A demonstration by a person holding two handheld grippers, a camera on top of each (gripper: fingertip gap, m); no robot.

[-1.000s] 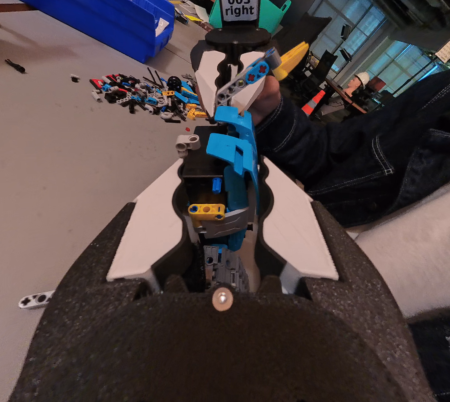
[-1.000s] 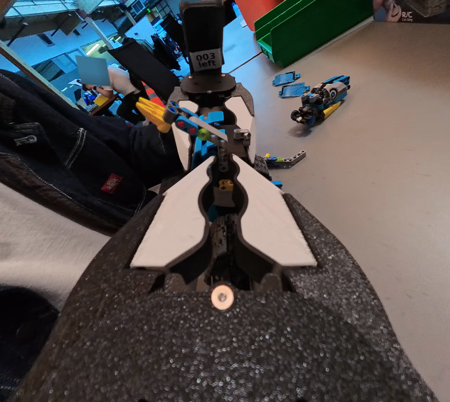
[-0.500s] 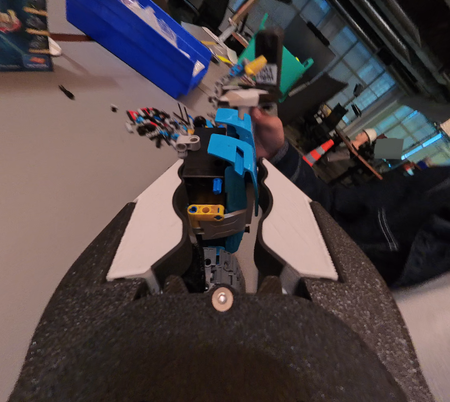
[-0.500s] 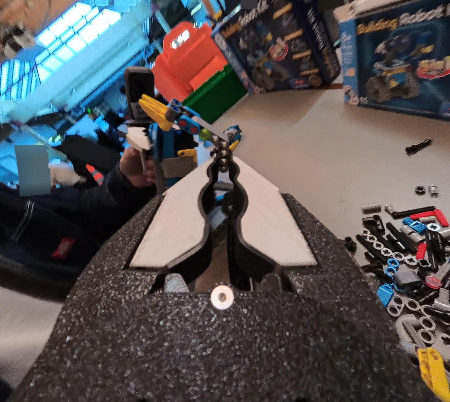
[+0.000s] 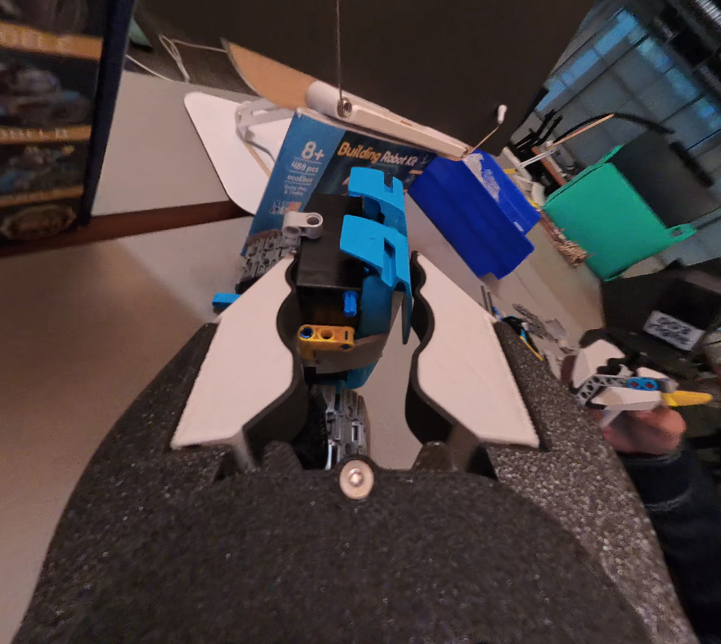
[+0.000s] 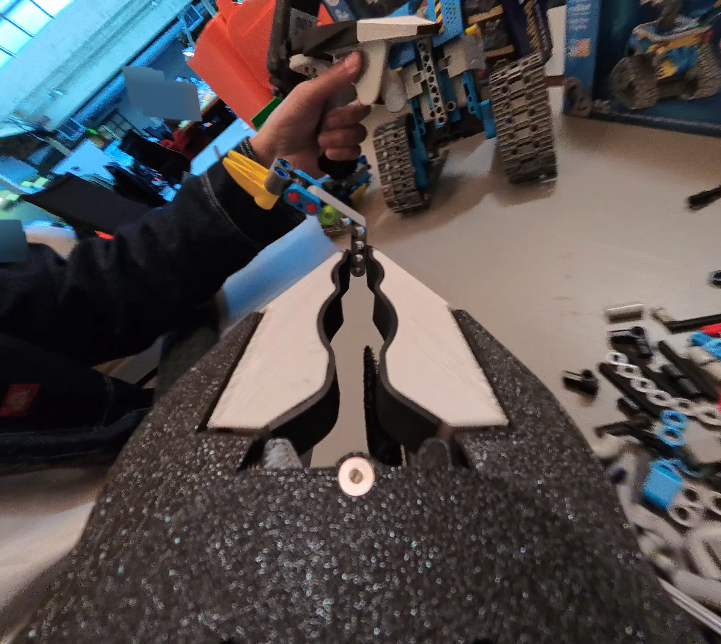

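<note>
Blue-and-black tracked toy robot (image 5: 351,285) sat clamped between the left gripper (image 5: 351,274) fingers, lifted off the table (image 6: 507,254). Right of that robot, the right gripper (image 6: 358,266) pinched a grey beam arm (image 6: 312,196) by its tip, clear for fitting.

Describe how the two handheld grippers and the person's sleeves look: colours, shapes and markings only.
Each gripper, left gripper and right gripper, has a speckled black foam body, a silver centre screw and two white wedge-shaped fingers with wavy black inner edges. The person's dark denim sleeve has pale stitching; a white label marks the right gripper's black stem.
</note>
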